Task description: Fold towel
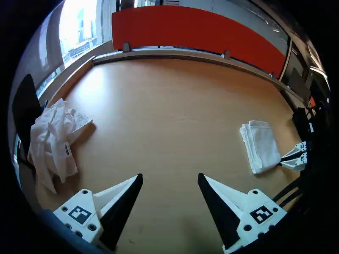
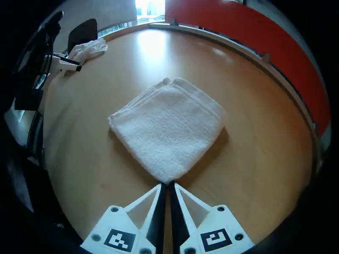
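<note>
A white folded towel (image 2: 169, 131) lies flat as a square on the wooden table (image 2: 254, 139). My right gripper (image 2: 168, 185) sits at its near corner with the jaws drawn almost together, pinching the tip of that corner. In the left gripper view the folded towel (image 1: 260, 146) is at the right, with the right gripper (image 1: 282, 162) touching its near end. My left gripper (image 1: 169, 178) hangs open over bare table, nothing between its fingers. From the right gripper view the left gripper (image 2: 70, 63) shows far off at the upper left.
A crumpled pile of white towels (image 1: 55, 139) lies at the table's left edge, also visible as a towel pile (image 2: 89, 48) in the right gripper view. A red divider panel (image 1: 190, 27) runs along the far edge. A black chair (image 2: 82, 31) stands beyond the pile.
</note>
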### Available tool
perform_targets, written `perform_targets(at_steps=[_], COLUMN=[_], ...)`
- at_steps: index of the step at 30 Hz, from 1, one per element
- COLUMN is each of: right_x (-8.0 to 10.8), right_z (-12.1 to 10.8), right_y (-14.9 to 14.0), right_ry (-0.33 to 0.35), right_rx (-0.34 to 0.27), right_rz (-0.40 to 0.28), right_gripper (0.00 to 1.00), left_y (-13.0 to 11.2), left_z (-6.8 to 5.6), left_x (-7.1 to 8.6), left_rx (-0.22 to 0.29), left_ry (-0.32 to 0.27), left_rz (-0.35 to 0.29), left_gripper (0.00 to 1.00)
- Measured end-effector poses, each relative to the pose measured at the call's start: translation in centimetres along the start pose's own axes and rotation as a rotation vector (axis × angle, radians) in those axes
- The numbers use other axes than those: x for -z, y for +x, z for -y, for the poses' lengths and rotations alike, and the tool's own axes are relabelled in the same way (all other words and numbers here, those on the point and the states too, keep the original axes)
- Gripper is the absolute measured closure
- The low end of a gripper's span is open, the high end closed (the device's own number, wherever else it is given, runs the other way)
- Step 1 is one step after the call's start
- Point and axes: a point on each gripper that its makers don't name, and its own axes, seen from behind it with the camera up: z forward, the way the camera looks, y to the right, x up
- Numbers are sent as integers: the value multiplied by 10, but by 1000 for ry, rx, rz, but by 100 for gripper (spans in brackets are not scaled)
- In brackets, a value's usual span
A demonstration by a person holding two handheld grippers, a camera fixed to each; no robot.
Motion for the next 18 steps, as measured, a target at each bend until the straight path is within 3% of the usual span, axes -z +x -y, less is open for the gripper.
perform_targets(at_steps=[9, 18], right_x=[7, 31], right_z=[2, -3], right_y=[11, 62], right_ry=[10, 5], right_rx=[5, 18], right_rz=[-32, -124], right_gripper=[96, 96], left_y=[0, 3], left_z=[0, 3], left_x=[0, 0], left_rx=[-6, -7], left_ry=[-1, 0], left_rz=[1, -4], left_gripper=[3, 3])
